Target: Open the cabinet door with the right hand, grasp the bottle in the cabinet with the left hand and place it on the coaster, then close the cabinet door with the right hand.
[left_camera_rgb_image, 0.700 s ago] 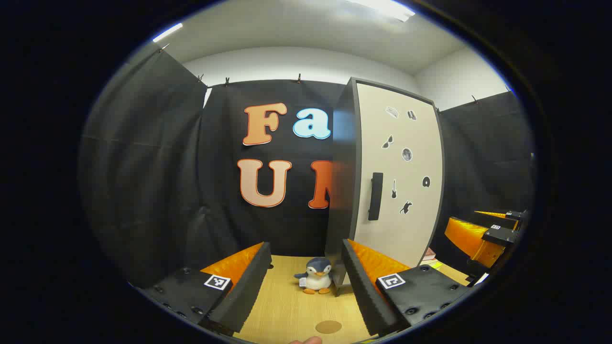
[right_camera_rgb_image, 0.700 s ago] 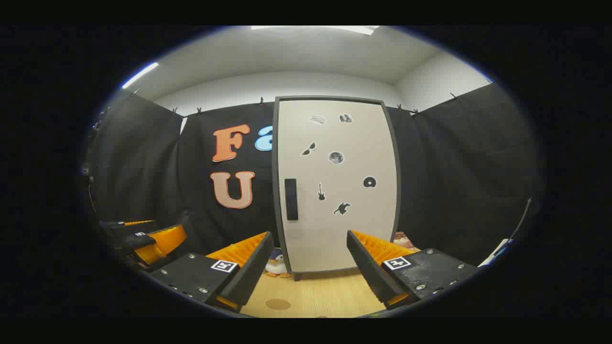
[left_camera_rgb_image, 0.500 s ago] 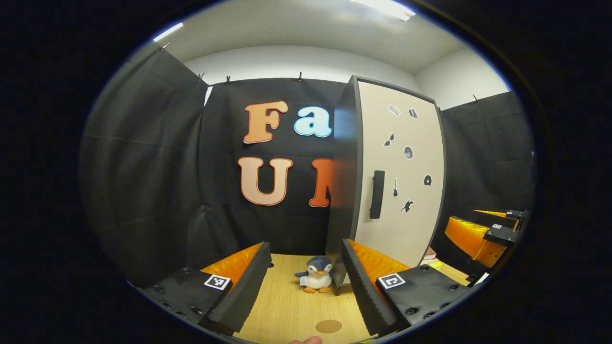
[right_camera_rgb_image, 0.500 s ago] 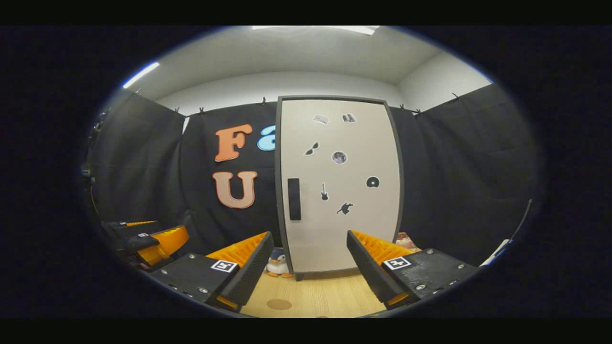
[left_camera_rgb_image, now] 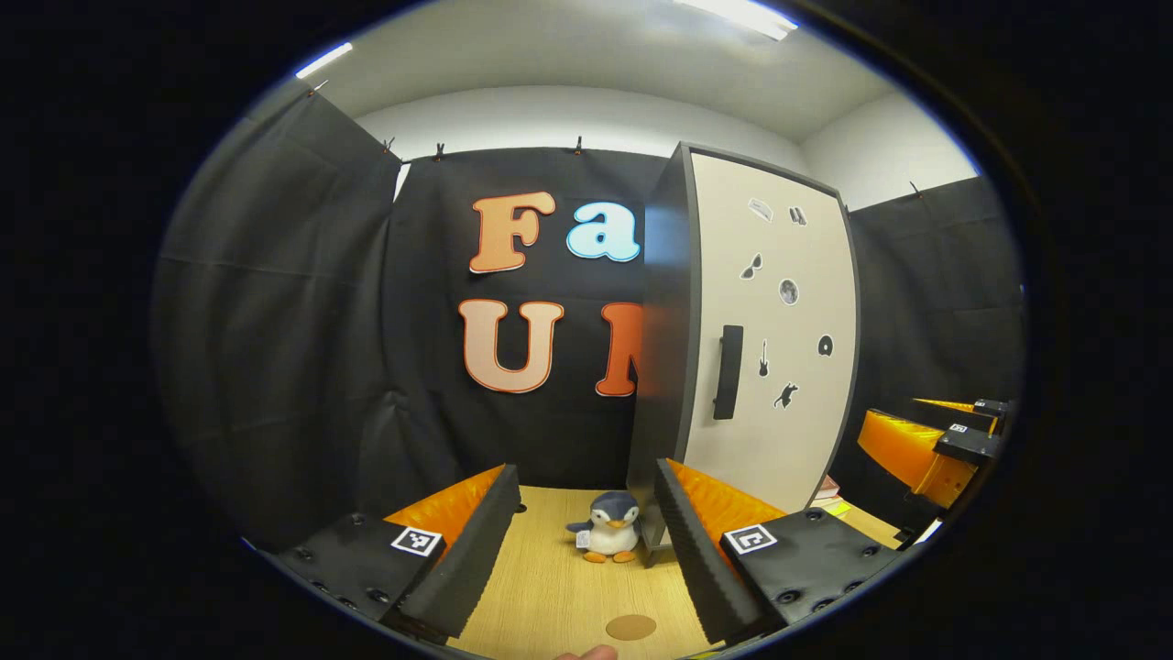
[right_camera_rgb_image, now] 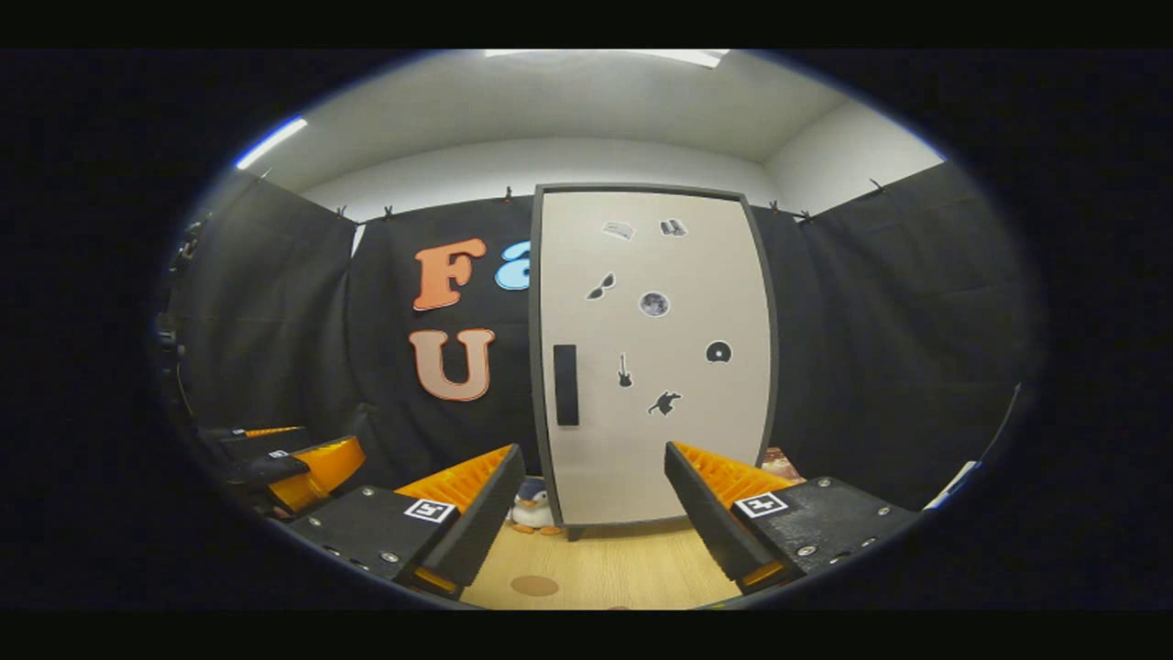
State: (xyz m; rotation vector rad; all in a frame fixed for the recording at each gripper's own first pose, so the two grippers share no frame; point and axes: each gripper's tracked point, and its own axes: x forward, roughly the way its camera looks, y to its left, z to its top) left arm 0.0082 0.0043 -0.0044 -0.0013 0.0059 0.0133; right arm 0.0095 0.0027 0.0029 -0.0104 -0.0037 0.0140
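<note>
Cabinet (right_camera_rgb_image: 652,357): tall unit standing on the wooden table (right_camera_rgb_image: 632,573); pale door closed flat in its dark frame; small dark stickers across the door.
Table: light wood; plush penguin (left_camera_rgb_image: 609,526) stands just beside the cabinet's left foot.
Right gripper (right_camera_rgb_image: 594,513): fingers spread wide with nothing between them; aimed at the door and well short of it; it also shows at the right edge of the left gripper view.
Left gripper (left_camera_rgb_image: 582,541): fingers likewise wide apart and empty; held low over the table, pointing past the cabinet's left side.
Handle (right_camera_rgb_image: 565,385): dark vertical bar near the door's left edge; untouched.
Coaster (left_camera_rgb_image: 630,627): round brown disc on the table near the front edge; bare.
Bottle: presumably behind the closed door; cannot tell.
Progress: nothing done yet, by my reading; opening, lifting out, placing and closing are all left.
</note>
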